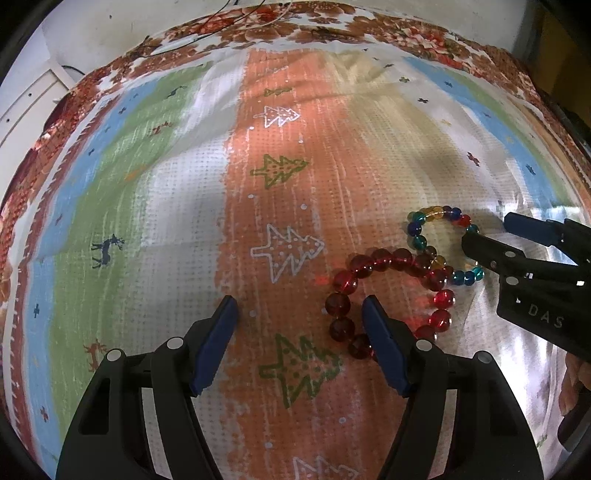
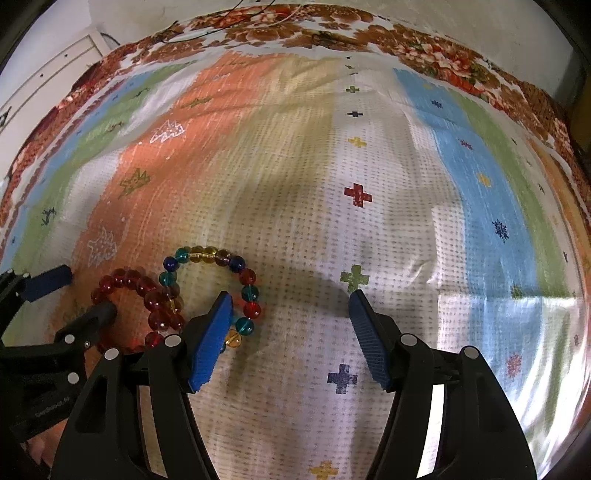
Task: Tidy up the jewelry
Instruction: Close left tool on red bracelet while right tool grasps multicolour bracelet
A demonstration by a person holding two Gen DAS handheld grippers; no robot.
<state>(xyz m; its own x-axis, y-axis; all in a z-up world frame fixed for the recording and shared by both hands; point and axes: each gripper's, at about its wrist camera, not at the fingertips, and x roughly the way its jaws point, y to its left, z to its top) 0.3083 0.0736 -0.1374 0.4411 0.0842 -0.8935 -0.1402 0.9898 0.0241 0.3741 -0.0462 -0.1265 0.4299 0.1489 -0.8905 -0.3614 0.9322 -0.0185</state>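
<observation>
Two bead bracelets lie on a glossy striped cloth with tree, deer and cross prints, which is spread over a brown floral bedspread. The red glass-bead bracelet overlaps the multicoloured glass-bead bracelet where their rings cross; in the left wrist view the multicoloured one sits at about 1 o'clock from the red one. The left gripper, black with blue pads, has its jaws spread and nothing between them, only orange stripe; its right finger stands inside or over the red ring's near arc, contact unclear. The right gripper is likewise spread and empty over white cloth; its left finger overlaps the multicoloured ring's near edge, with beads at 11 to 12 o'clock from that tip. Both point steeply down at the cloth, near each other.
</observation>
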